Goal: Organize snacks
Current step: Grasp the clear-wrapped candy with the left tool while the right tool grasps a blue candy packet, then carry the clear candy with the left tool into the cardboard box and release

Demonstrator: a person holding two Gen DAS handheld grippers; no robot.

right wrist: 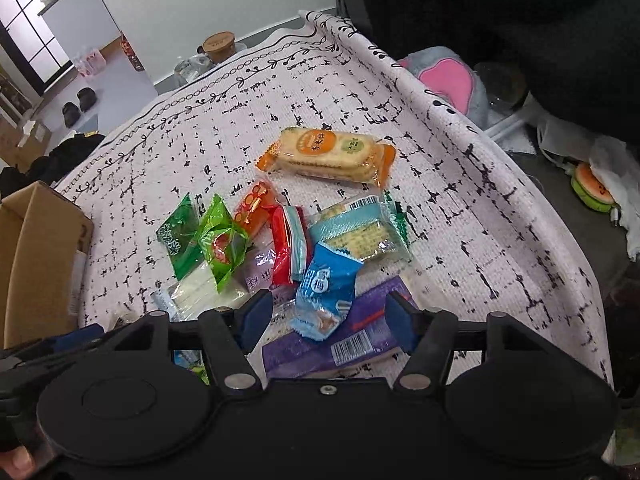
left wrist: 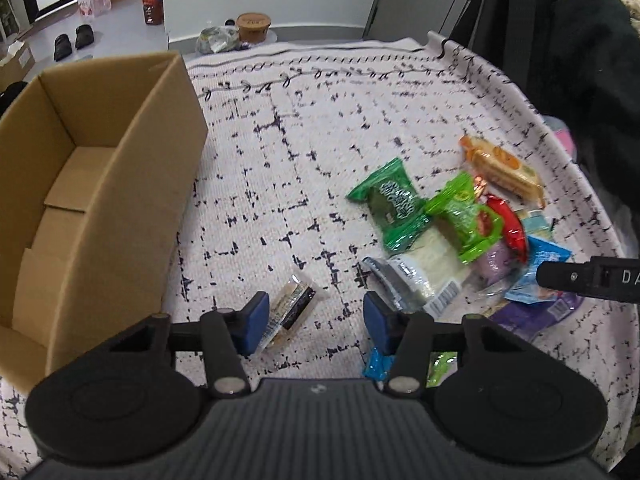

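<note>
An open, empty cardboard box (left wrist: 92,200) stands at the left of a white patterned cloth (left wrist: 304,152). A heap of snack packets lies at the right: a dark green packet (left wrist: 390,204), a bright green one (left wrist: 466,216), an orange cracker pack (right wrist: 326,154), a blue packet (right wrist: 326,292) and a purple bar (right wrist: 340,344). My left gripper (left wrist: 316,322) is open just above the cloth, with a small black-and-tan packet (left wrist: 288,308) by its left finger. My right gripper (right wrist: 326,320) is open over the blue packet and purple bar.
A pink and grey plush toy (right wrist: 452,80) and a burger-shaped toy (right wrist: 592,188) lie beyond the cloth's right edge. A dark coat (left wrist: 580,40) hangs at the back right. A wooden-lidded jar (left wrist: 253,26), a red bottle (left wrist: 153,0) and shoes (left wrist: 74,40) are farther back.
</note>
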